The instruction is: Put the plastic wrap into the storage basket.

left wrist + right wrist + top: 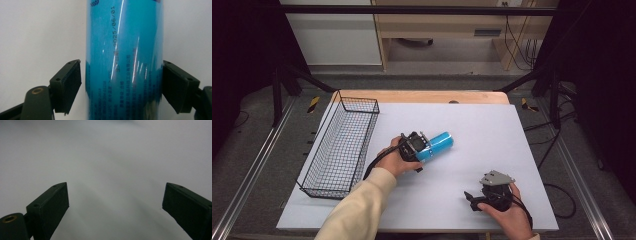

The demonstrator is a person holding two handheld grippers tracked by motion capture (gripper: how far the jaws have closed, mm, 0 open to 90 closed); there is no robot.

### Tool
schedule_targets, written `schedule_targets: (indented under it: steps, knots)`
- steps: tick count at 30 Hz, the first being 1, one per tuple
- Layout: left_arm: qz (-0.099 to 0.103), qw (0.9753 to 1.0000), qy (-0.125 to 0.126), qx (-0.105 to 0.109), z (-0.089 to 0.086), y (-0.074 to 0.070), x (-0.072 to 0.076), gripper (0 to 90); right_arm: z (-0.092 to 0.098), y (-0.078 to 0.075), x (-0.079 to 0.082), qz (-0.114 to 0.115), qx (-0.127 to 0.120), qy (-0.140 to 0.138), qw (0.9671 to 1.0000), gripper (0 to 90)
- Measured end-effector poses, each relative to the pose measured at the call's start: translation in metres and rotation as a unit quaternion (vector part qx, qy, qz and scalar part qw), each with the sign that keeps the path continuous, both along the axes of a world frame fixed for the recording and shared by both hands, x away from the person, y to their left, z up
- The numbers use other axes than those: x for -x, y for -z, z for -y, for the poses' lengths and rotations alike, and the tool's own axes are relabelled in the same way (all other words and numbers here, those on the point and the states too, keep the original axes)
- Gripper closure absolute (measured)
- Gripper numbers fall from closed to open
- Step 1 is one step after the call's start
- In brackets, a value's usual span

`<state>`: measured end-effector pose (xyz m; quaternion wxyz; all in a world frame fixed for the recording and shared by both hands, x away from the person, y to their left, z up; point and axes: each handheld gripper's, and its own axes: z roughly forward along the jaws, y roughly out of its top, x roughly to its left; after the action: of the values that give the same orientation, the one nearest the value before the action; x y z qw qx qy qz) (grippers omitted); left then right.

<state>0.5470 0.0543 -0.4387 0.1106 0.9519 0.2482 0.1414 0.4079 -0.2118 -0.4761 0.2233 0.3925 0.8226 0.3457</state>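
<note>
A blue cylindrical can (439,143) with printed text lies on its side near the middle of the white table (492,125). My left gripper (425,150) straddles its near end. In the left gripper view the can (124,50) stands between the jaws of the left gripper (121,85). The right pad (175,87) is against the can, and a thin gap shows at the left pad (72,82). My right gripper (472,199) is held low at the front right, pointing left. In its own view the right gripper (115,205) is open over bare white surface.
A long black wire basket (339,145) with nothing in it stands along the table's left side. A strip of wooden tabletop (422,96) shows along the far edge, beyond the white sheet. Dark frame posts and cables stand off both sides.
</note>
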Motion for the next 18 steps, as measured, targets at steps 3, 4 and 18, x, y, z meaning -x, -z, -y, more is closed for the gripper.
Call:
schedule_targets:
  steps: [3,4,18]
  knots:
    - [-0.009,1.0000,0.003,-0.002,0.0013,0.0027,-0.0019,23.9,-0.0002,0.0001,0.0000,0.000,0.000,-0.001,1.0000,7.4]
    - [-0.008,1.0000,0.004,-0.002,0.0017,0.0037,-0.0025,23.9,-0.0002,0.0001,0.0000,0.000,0.000,-0.001,1.0000,7.4]
    - [-0.026,0.9996,0.002,0.005,0.0023,0.0075,-0.0069,31.3,0.0001,0.0004,0.0001,-0.003,0.000,0.001,1.0000,7.3]
